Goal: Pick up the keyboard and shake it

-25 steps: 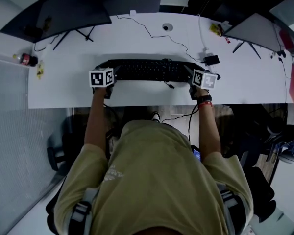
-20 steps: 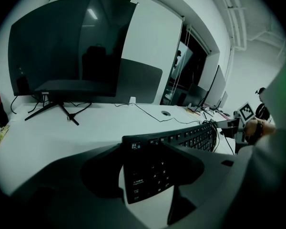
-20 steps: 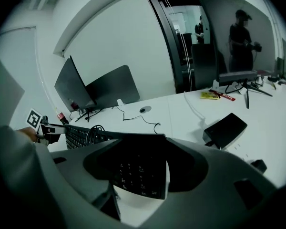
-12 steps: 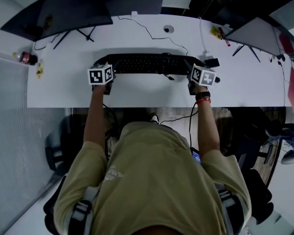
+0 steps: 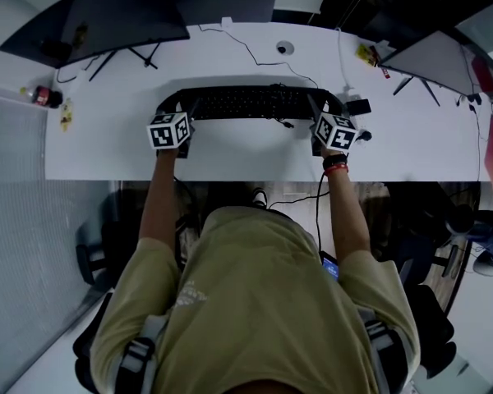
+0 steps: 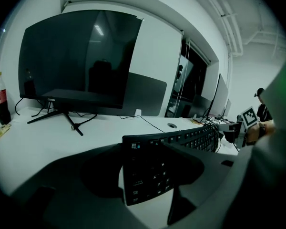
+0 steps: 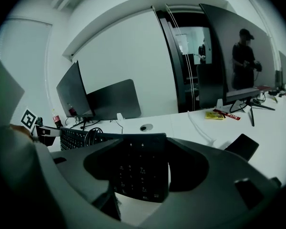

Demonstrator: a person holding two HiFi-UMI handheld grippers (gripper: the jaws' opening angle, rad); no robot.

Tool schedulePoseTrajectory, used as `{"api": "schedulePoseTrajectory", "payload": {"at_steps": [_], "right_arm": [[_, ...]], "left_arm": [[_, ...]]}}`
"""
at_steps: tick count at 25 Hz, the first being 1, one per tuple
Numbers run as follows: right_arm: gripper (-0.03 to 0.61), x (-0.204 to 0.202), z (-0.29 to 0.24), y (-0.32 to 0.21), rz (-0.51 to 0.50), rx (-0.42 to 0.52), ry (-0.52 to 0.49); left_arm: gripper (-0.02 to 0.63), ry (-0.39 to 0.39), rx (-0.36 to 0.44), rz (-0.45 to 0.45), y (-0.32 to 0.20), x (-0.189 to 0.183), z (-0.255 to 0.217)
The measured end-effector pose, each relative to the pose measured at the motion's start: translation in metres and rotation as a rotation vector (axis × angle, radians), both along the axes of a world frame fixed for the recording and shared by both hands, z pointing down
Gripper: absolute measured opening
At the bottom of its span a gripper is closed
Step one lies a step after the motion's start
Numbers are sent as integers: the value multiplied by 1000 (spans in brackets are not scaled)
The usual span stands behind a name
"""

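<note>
Both hand-held grippers are clamped on one thing: the left gripper (image 5: 183, 115) (image 6: 148, 171) grips the left end of the long black keyboard (image 5: 246, 103) (image 6: 183, 140) (image 7: 75, 138), and the right gripper (image 5: 319, 115) (image 7: 140, 170) grips the end with the number pad. Between them the keyboard hangs crosswise over the white desk (image 5: 230, 158), roughly in front of the person's chest, with a soft shadow on the desktop around it. It is a full-width board with low dark keys in close rows, and its key face tips up toward each gripper's camera (pale desk shows under the near edge in both gripper views). Seen from the head view, the marker cubes cover both of its ends, so the actual grip shows only from the gripper cameras. Key legends are faint pale specks, too dim to read. A thin black cable (image 5: 251, 54) crosses the desk behind the keyboard, but I cannot tell where it ends. Over to the left, a large black monitor (image 5: 107, 19) is cut off by the frame's top edge.
</note>
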State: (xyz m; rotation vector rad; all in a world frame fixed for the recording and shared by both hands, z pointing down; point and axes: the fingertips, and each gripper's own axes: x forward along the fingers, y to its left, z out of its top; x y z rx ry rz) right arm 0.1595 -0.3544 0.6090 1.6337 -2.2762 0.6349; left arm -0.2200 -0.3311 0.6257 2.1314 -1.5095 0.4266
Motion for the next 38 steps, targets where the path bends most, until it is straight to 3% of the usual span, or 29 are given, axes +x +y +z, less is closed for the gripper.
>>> {"api": "schedulePoseTrajectory", "payload": {"at_steps": [9,38], "right_arm": [[282,1,4,5,-7,72,-18],[281,15,0,78,-109,160,31]], "left_arm": [[275,-1,84,-21,11,2,0],[275,16,206,-67,100,19,3]]}}
